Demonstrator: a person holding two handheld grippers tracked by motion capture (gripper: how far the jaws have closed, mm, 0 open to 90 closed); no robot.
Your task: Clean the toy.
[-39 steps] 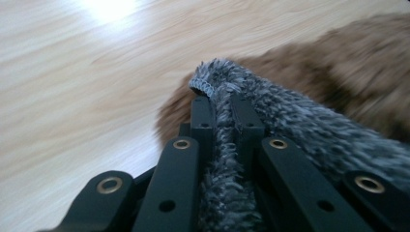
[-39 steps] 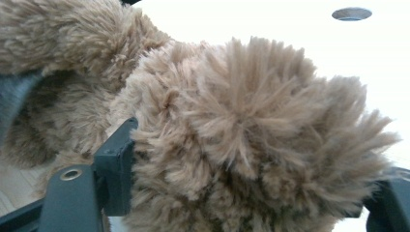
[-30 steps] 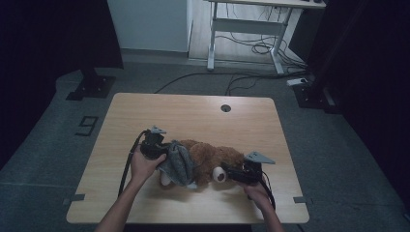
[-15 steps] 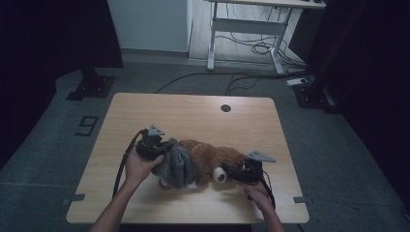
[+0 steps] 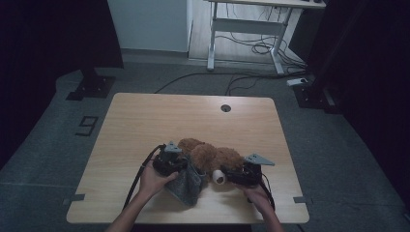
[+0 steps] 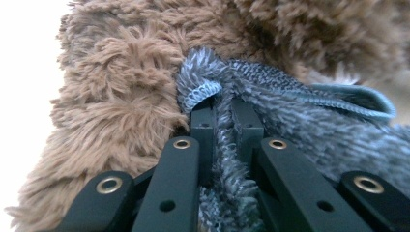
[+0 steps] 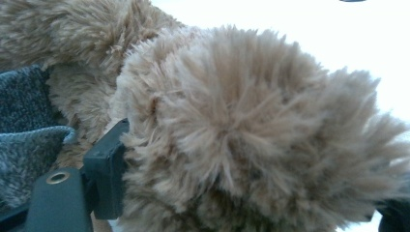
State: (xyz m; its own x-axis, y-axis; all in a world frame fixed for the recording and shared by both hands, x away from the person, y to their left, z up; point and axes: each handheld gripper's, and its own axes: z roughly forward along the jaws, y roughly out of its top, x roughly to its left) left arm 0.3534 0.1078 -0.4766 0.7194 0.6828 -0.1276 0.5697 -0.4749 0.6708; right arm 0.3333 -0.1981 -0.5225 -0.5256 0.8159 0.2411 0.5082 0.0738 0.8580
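Note:
A brown plush toy (image 5: pixel 212 155) lies near the front of the wooden table (image 5: pixel 169 116). A grey knitted cloth (image 5: pixel 187 184) hangs against its left side. My left gripper (image 5: pixel 180 165) is shut on an edge of that cloth; the left gripper view has the grey cloth (image 6: pixel 300 116) pinched at the left gripper (image 6: pixel 225 108), pressed against the brown plush (image 6: pixel 121 96). My right gripper (image 5: pixel 231 177) holds the toy's right end. In the right gripper view a fluffy lobe of the plush toy (image 7: pixel 232 130) sits in the right gripper (image 7: pixel 251 179), whose jaws have just been closing on it. The grey cloth (image 7: pixel 24 145) shows at left.
A round cable hole (image 5: pixel 226 108) sits at the table's far edge. Behind the table stand a white desk frame (image 5: pixel 246 29) and loose floor cables (image 5: pixel 251 48). A "9" mark (image 5: pixel 87 125) lies on the floor at left. Black stand bases (image 5: pixel 92 84) flank the table.
My left gripper has moved right and toward the front edge, pulling the grey cloth along the toy. The right gripper has stayed in place on the toy.

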